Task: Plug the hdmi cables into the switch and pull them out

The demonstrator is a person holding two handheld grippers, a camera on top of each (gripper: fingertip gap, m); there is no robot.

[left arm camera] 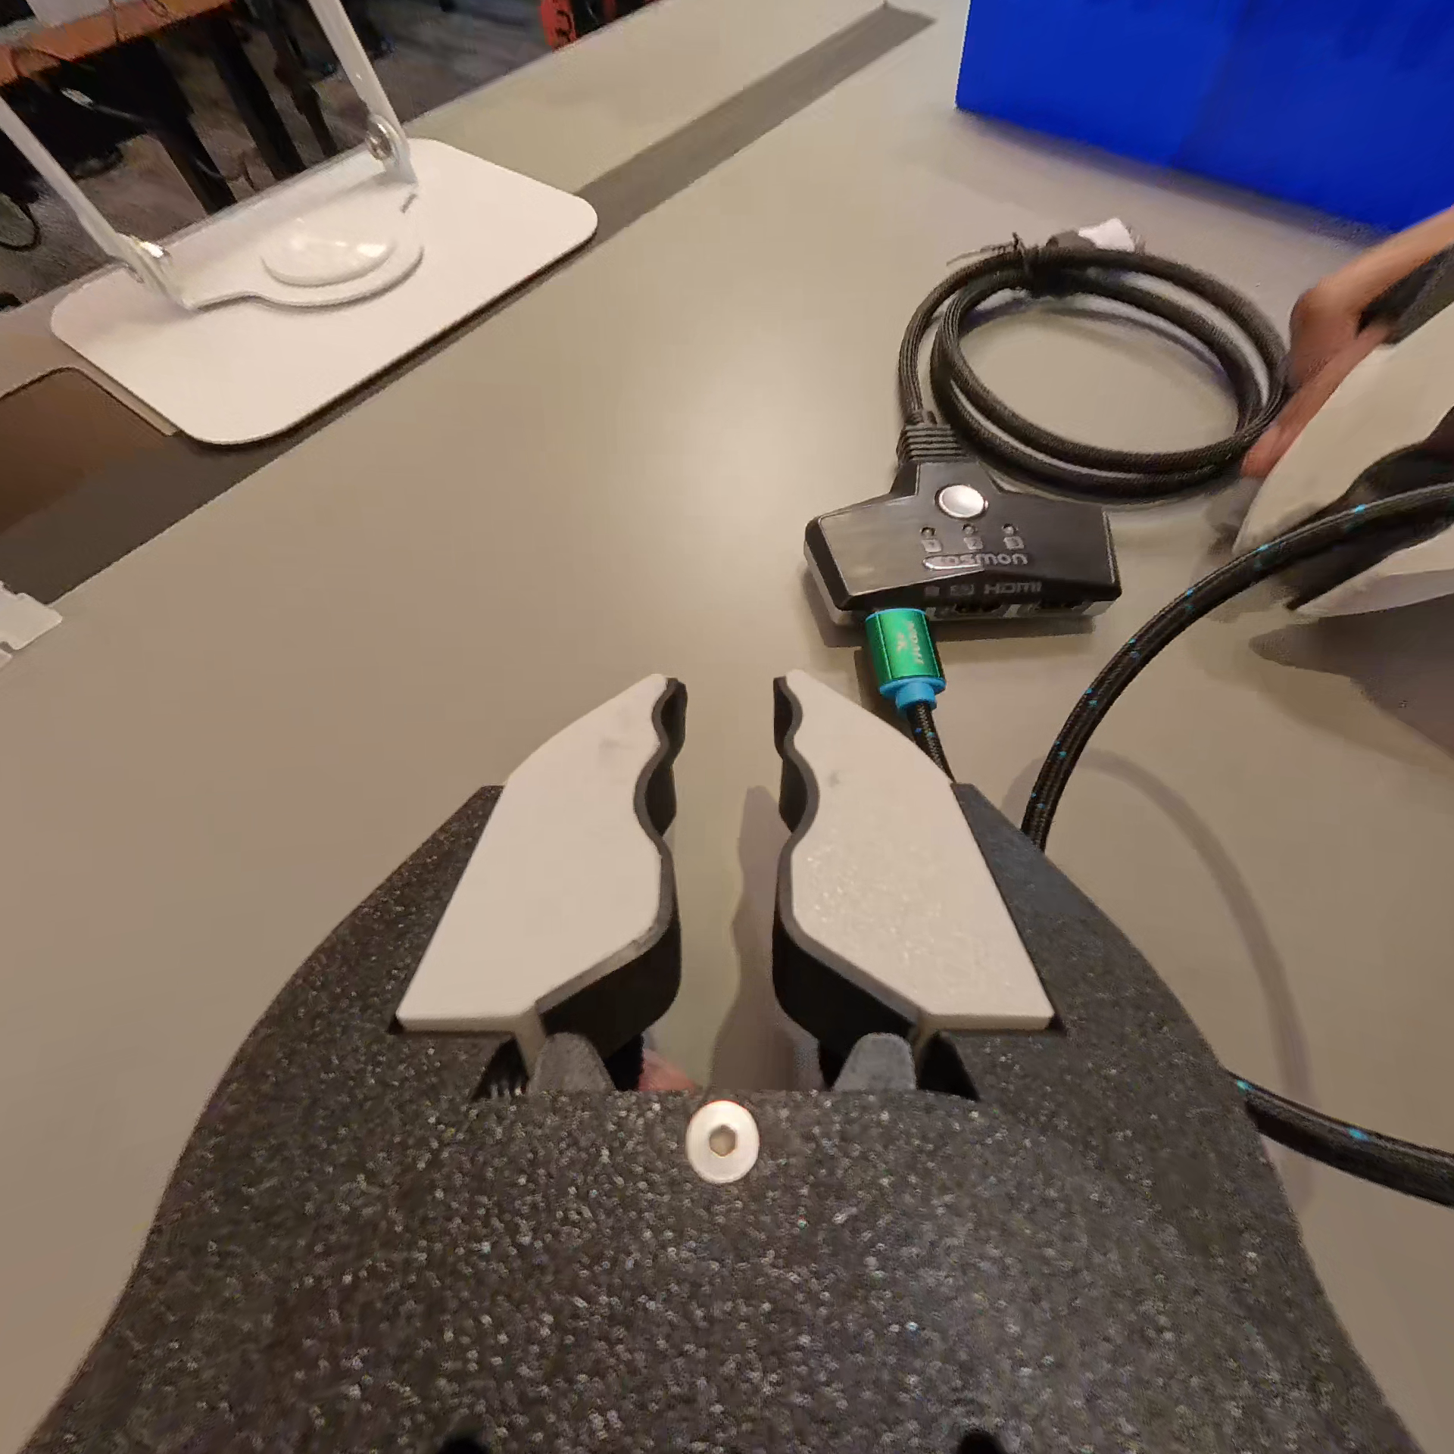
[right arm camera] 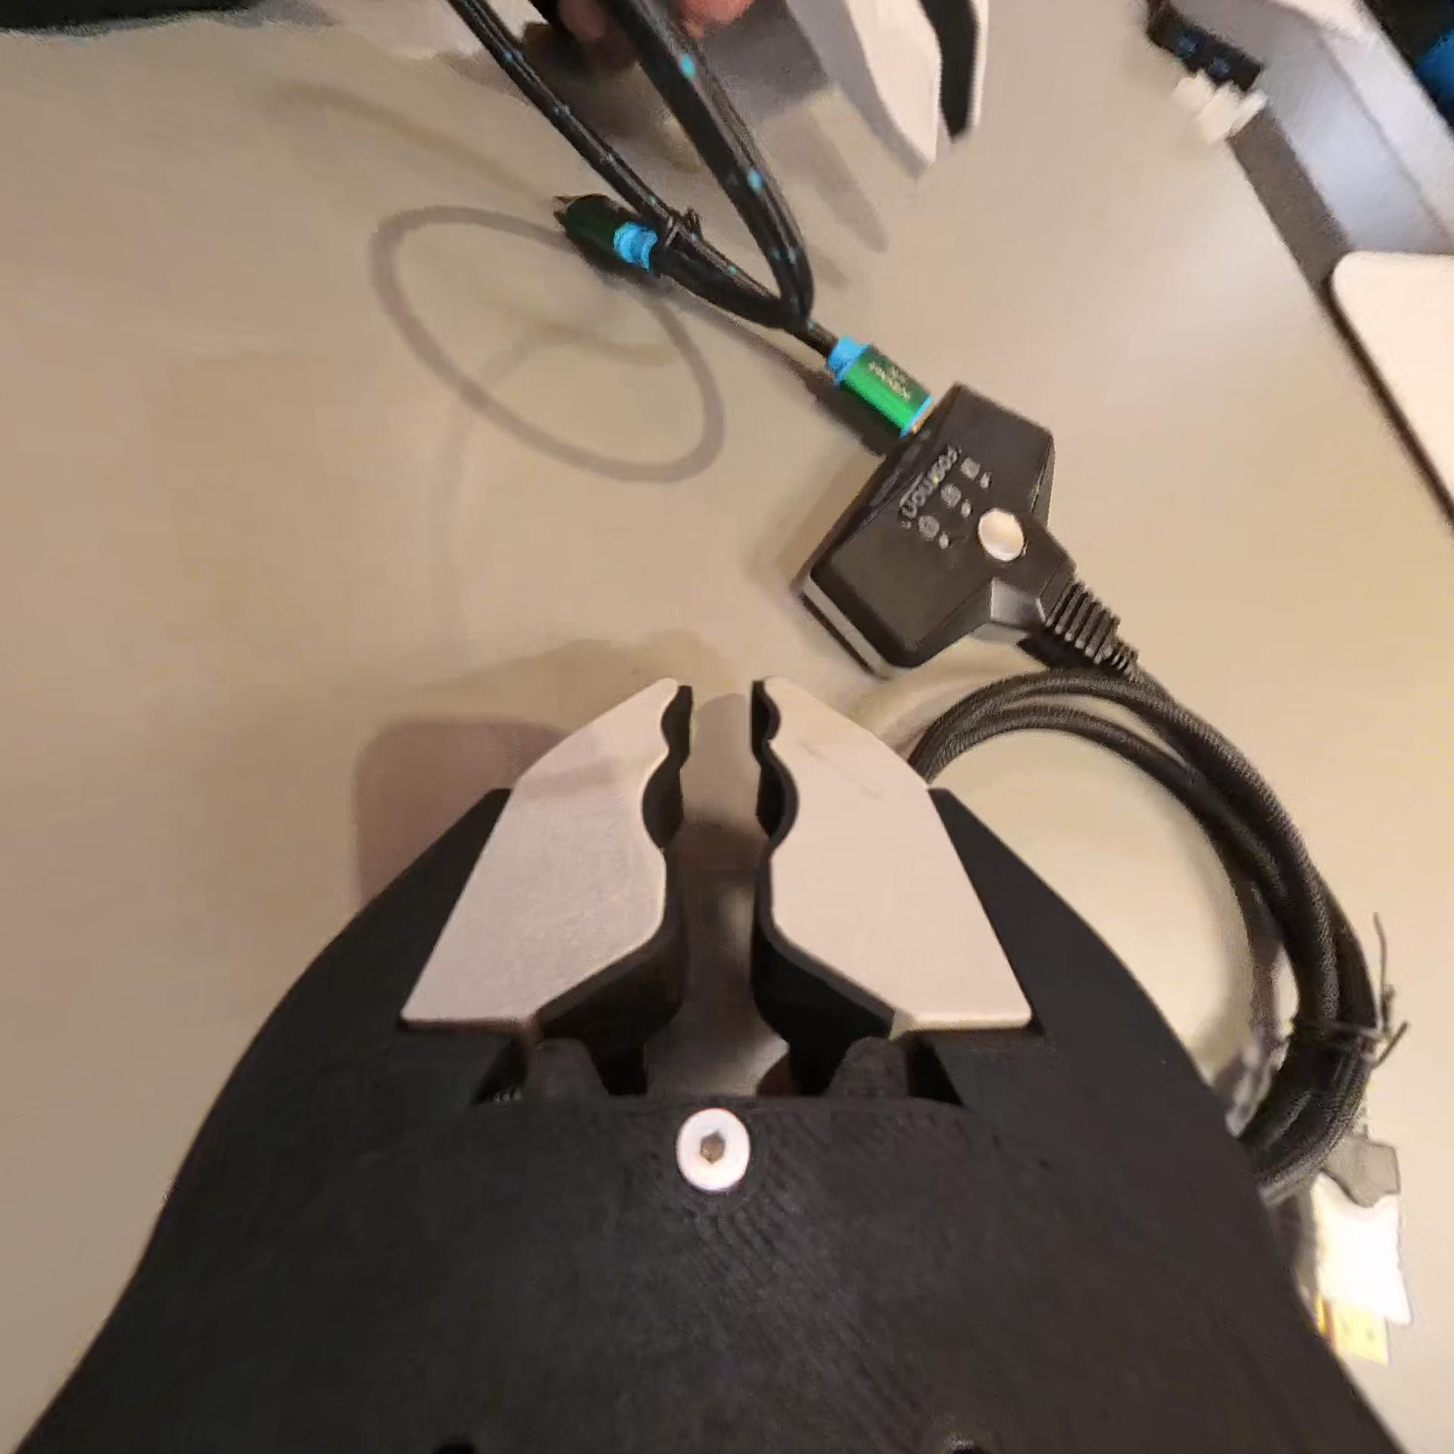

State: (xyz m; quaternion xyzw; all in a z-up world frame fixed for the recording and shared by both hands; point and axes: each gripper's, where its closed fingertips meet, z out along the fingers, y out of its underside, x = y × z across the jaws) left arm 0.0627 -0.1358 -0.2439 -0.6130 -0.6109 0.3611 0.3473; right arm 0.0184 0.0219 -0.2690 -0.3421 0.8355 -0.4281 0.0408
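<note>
The black HDMI switch point(left arm camera: 960, 551) lies flat on the grey table. One green HDMI plug point(left arm camera: 903, 649) sits in its leftmost port, and its black braided cable point(left arm camera: 1101, 708) with blue flecks loops off to the right. My left gripper point(left arm camera: 728, 692) hovers just left of and short of that plug, jaws slightly apart and empty. In the right wrist view the switch point(right arm camera: 936, 543) and the inserted plug point(right arm camera: 881, 385) lie ahead to the right. A second green plug point(right arm camera: 598, 228) lies loose on the table. My right gripper point(right arm camera: 720, 696) is slightly open and empty.
The switch's own black cable point(left arm camera: 1086, 378) lies coiled behind it and also shows in the right wrist view point(right arm camera: 1180, 826). A white stand base point(left arm camera: 315, 299) is far left, a blue box point(left arm camera: 1219, 94) far right. The right gripper's shell point(left arm camera: 1377, 511) and a hand point(left arm camera: 1330, 338) are at the right edge. To the inserted plug point(right arm camera: 881, 385): left tips about 5 cm, right tips about 11 cm. My left wrist view point(left arm camera: 899, 658) looks at it from another angle. My right gripper's tips are some 7 cm from the switch point(right arm camera: 936, 543). It is also in sight in the left wrist view point(left arm camera: 1009, 535).
</note>
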